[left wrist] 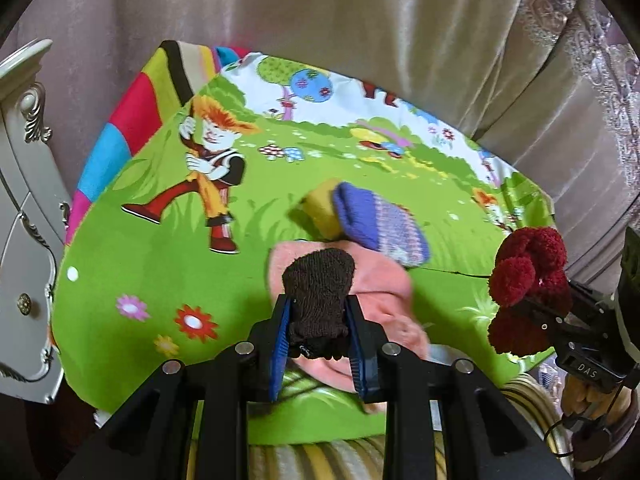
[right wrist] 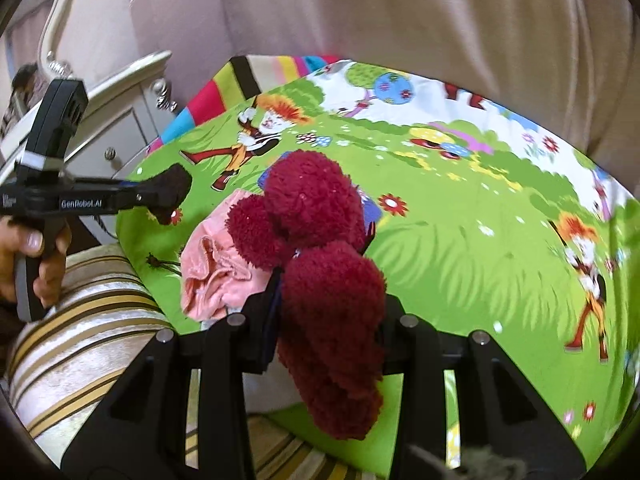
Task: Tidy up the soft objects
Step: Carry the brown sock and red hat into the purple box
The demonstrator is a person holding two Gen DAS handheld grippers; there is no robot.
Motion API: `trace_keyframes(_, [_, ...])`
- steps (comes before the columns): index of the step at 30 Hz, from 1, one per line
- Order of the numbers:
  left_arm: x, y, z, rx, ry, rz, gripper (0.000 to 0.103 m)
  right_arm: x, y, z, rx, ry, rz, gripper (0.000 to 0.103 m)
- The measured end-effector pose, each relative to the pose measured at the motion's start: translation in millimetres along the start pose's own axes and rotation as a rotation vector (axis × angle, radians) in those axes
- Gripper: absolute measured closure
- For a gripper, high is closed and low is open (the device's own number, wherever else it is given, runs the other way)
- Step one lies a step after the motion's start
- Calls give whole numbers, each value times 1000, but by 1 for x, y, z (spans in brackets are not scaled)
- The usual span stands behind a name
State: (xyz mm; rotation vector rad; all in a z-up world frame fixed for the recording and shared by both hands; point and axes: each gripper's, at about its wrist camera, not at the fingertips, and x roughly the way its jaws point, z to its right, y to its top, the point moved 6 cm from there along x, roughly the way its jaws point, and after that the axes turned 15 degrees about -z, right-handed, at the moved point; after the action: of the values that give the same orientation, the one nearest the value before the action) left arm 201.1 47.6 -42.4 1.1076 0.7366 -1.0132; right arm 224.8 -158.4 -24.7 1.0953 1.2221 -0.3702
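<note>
Two grippers hold socks above the green cartoon-print cloth [left wrist: 168, 264]: left gripper [left wrist: 318, 320] fingers pinch a dark brown knitted sock [left wrist: 318, 284], right gripper [right wrist: 326, 276] fingers clamp a fluffy maroon sock [right wrist: 320, 240].

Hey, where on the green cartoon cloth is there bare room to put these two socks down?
Free: the wide grass patch of the cloth right of the purple sock, toward the curtain; also the stretch between the cartoon boy and the printed flowers. Crowded: the near middle, where the pink cloth, purple sock and yellow item bunch together.
</note>
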Motion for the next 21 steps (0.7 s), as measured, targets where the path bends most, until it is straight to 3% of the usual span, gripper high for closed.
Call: trace_keyframes(21, [-9,-52,116,149,-102,-25,76,-79,-86,32,229,-55,52,62])
